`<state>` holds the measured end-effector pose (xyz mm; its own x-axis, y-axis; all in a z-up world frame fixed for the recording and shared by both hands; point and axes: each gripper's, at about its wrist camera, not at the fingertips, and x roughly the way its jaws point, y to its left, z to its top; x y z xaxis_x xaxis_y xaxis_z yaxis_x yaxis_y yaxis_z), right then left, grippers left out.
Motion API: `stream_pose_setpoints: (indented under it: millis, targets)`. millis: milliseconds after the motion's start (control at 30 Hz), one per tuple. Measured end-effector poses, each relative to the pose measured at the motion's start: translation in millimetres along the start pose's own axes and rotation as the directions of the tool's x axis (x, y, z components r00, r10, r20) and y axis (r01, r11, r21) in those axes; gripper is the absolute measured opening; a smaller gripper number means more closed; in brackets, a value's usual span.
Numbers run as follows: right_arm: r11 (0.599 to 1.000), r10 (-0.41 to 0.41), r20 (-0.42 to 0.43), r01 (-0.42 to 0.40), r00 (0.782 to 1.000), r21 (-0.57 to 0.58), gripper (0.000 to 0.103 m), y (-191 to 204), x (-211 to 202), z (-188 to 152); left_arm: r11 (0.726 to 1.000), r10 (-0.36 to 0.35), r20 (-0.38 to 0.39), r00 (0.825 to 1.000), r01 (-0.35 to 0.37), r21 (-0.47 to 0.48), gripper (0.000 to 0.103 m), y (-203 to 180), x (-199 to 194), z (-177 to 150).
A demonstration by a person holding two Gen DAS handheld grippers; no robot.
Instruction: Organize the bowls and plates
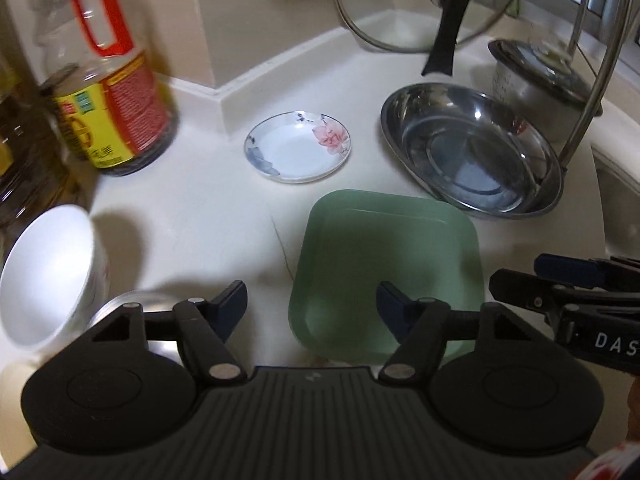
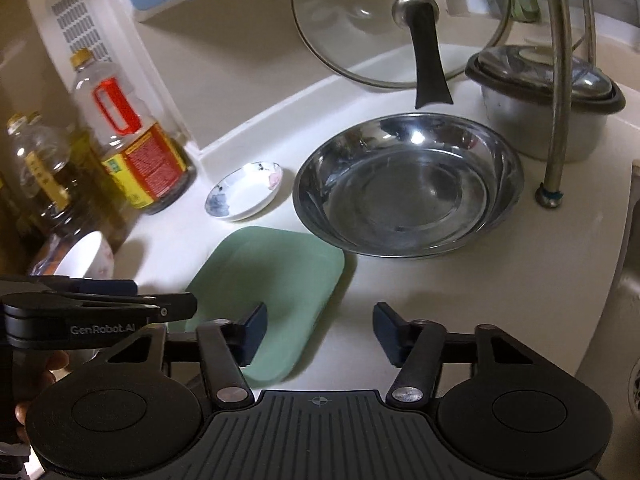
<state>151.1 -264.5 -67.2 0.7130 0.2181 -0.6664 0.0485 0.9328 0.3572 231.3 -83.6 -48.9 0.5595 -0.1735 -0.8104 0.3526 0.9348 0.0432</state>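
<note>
A green square plate lies on the white counter just ahead of my left gripper, which hovers open over the plate's near left edge, pads touching nothing. Beyond it sit a small floral dish and a wide steel bowl. A white bowl stands at the left. In the right wrist view, my right gripper is open above the green plate's right edge, with the steel bowl, floral dish and white bowl ahead. Each gripper shows side-on in the other's view.
Oil bottles crowd the left wall. A glass lid with a black handle leans at the back. A lidded steel pot and a curved metal pipe stand at the right, next to the sink edge.
</note>
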Motion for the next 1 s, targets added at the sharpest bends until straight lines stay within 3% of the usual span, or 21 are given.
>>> stream_pose_setpoints:
  millis: [300,367,667,800,900,1000]
  targets:
    - [0.995,-0.087,-0.041,0.089,0.995,0.052,0.040,8.6,26.2,2.5,0.993,-0.063,-0.076,0.995,0.070,0.095,0.047,12.9,30.6,18.3]
    - [0.993,-0.097,-0.045,0.100,0.994,0.066,0.038,10.1,29.5,3.1,0.991,-0.075,-0.094,0.993,0.084,0.101,0.038,15.5,36.3,20.8]
    - [0.982,-0.155,-0.053,0.160,0.986,0.103,0.026,18.8,38.9,2.4,0.983,-0.125,-0.132,0.983,0.141,0.117,0.026,23.9,49.4,25.4]
    - [0.978,-0.170,-0.060,0.176,0.984,0.110,0.010,21.3,42.7,1.3,0.979,-0.153,-0.135,0.979,0.169,0.117,0.020,26.1,52.0,26.1]
    - [0.975,-0.189,-0.056,0.194,0.980,0.107,0.007,24.2,43.4,0.8,0.974,-0.178,-0.137,0.974,0.194,0.118,0.012,27.1,52.0,25.7]
    - [0.972,-0.202,-0.054,0.207,0.978,0.110,0.005,24.9,43.0,0.1,0.971,-0.183,-0.133,0.974,0.200,0.128,0.012,26.2,51.6,24.9]
